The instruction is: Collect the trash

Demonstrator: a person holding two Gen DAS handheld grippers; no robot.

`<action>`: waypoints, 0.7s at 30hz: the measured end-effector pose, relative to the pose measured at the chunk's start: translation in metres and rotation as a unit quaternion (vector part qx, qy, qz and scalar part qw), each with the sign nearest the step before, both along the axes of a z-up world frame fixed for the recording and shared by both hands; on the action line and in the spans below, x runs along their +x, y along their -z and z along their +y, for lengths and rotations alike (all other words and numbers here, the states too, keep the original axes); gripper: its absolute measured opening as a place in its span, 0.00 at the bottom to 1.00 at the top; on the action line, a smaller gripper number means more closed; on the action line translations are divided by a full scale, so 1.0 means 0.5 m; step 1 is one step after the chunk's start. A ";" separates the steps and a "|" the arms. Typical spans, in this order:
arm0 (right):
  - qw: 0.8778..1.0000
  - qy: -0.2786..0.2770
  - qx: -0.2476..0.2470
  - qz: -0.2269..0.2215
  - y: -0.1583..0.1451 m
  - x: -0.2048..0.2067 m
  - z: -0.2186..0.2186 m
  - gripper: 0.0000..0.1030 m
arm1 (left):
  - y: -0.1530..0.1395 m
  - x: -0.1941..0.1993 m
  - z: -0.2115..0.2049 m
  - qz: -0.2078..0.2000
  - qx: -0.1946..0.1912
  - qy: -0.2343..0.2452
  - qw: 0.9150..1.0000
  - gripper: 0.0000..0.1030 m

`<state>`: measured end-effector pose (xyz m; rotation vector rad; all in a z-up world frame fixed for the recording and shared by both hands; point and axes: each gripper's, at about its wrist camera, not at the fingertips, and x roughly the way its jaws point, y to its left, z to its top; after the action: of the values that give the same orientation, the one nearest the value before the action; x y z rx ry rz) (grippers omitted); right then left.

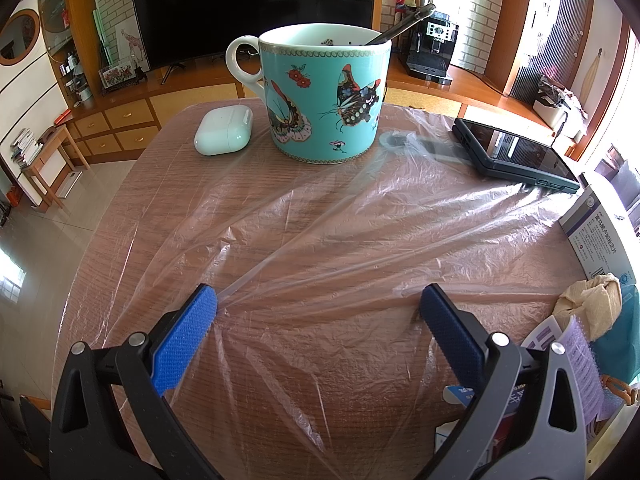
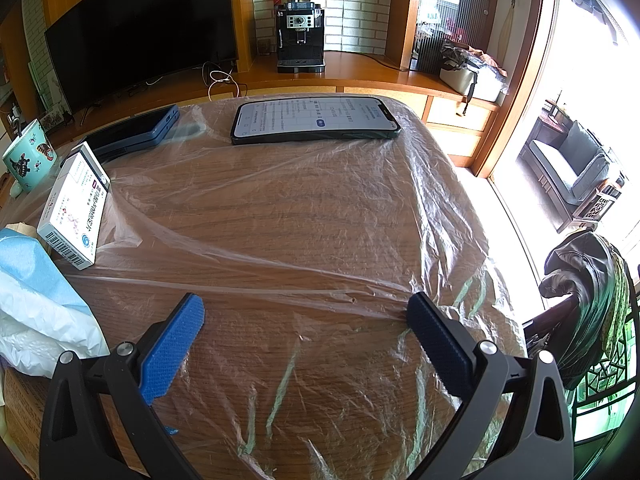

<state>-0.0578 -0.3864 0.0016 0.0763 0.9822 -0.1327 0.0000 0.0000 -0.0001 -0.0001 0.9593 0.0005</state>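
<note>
A clear plastic film (image 1: 340, 232) lies spread and wrinkled over the wooden table; it also shows in the right wrist view (image 2: 304, 216). My left gripper (image 1: 318, 304) is open just above the film, its left fingertip at a pinched fold. My right gripper (image 2: 306, 314) is open over the film near the table's front right. A crumpled beige tissue (image 1: 588, 304) lies at the right edge by a paper leaflet (image 1: 576, 356). Blue and white crumpled paper (image 2: 36, 300) lies at the left of the right wrist view.
A turquoise butterfly mug (image 1: 324, 96) with a spoon stands on the film, beside a white earbud case (image 1: 224, 130) and a dark folded device (image 1: 516, 154). A lit phone (image 2: 314, 120) and a medicine box (image 2: 76, 212) rest on the table. A draped chair (image 2: 584, 304) stands on the right.
</note>
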 end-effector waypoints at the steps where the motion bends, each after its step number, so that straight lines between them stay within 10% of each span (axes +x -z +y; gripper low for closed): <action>1: 1.000 0.000 0.000 0.000 0.000 0.000 0.000 0.96 | 0.000 0.000 0.000 0.000 0.000 0.000 1.000 0.99; 21: 1.000 0.000 0.000 0.000 -0.001 0.000 -0.001 0.97 | -0.005 -0.001 0.003 0.000 0.000 0.000 1.000 0.99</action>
<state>-0.0580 -0.3868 0.0020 0.0767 0.9821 -0.1330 -0.0005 0.0014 0.0026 -0.0001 0.9595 0.0005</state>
